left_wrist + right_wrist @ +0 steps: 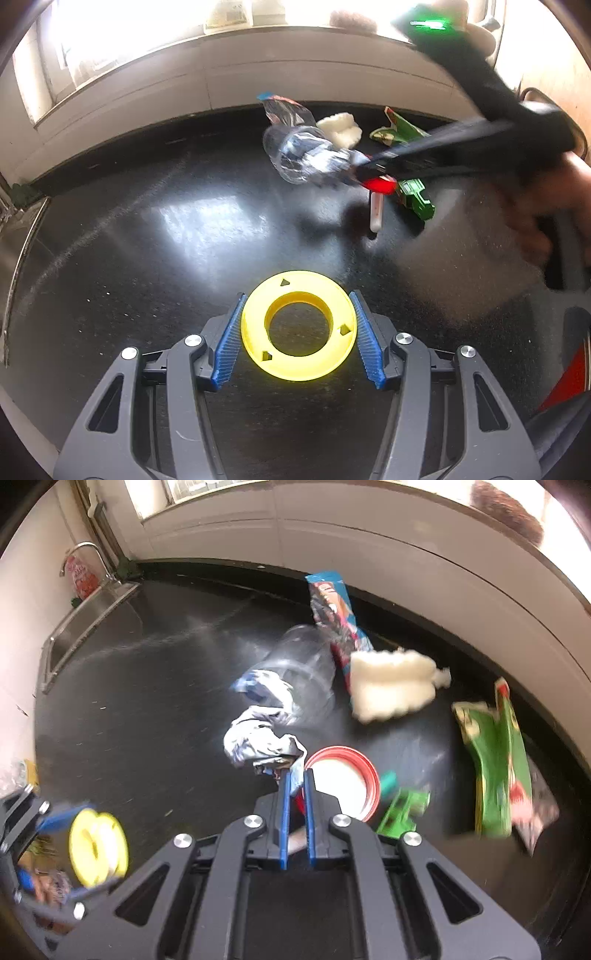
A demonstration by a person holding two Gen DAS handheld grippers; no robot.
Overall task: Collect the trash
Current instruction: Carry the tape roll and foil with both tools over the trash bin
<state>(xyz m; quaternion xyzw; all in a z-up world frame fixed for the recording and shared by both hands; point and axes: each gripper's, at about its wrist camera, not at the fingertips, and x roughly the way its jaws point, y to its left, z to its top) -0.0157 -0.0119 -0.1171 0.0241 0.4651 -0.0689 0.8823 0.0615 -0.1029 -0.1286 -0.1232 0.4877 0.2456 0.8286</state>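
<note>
Right wrist view, right tool (pixel 296 775) pinching crinkled, seemingly foil wrapper (pixel 258 744), left tool (pixel 297 328) clasping yellow plastic ring (pixel 298 330).

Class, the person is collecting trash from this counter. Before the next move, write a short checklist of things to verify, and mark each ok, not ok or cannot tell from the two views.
1. Right gripper closed on the crumpled wrapper: ok.
2. Left gripper holding the yellow ring: ok, pads at both sides.
3. Wrapper clear of the clear plastic cup: cannot tell, they overlap in view.
4. Trash bin in sight: not ok, none visible.
5. Other trash remaining, such as the white foam piece and green wrapper: ok, on the counter.
</note>
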